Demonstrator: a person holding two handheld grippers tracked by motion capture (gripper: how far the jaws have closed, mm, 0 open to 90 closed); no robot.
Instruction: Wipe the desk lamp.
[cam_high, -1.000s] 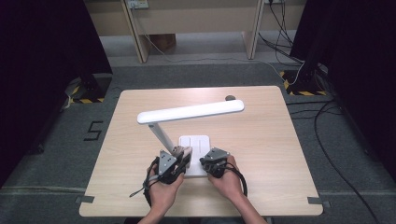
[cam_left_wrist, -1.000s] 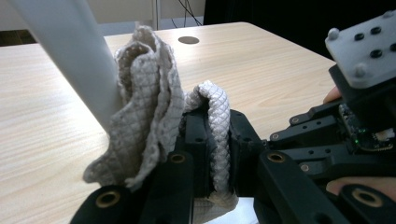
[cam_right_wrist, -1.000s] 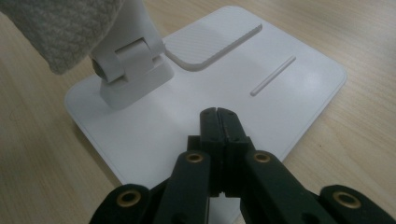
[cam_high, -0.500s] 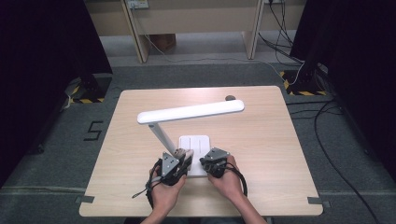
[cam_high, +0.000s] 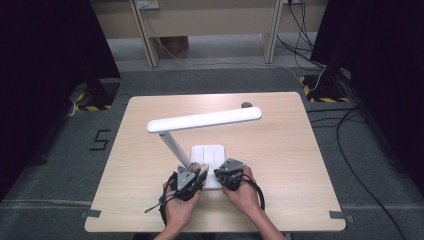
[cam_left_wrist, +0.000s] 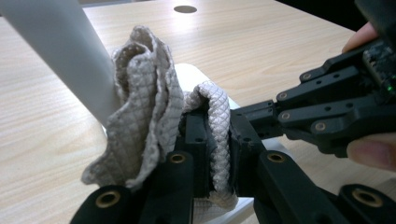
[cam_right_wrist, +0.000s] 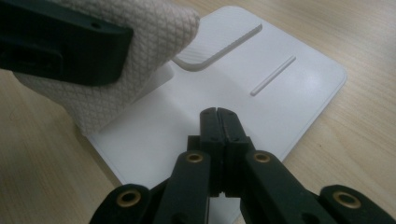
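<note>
Risk entry: my left gripper (cam_left_wrist: 205, 140) clamps quilted cloth (cam_left_wrist: 140, 116) against lamp stem (cam_left_wrist: 70, 56); the lamp may tip. My right gripper (cam_right_wrist: 217, 116), closed empty, pins the lamp base (cam_right_wrist: 289, 88).

The cloth (cam_left_wrist: 149, 112) is pale beige with a fine diamond quilt pattern, the lamp (cam_high: 205, 120) and its base (cam_right_wrist: 261, 93) are plain white, both grippers are black with brass-coloured rivets, and the desk (cam_high: 280, 145) is light wood grain.

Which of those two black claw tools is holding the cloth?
The left gripper: its jaws pinch the quilted beige cloth. The right gripper is shut on nothing above the white lamp base.
</note>
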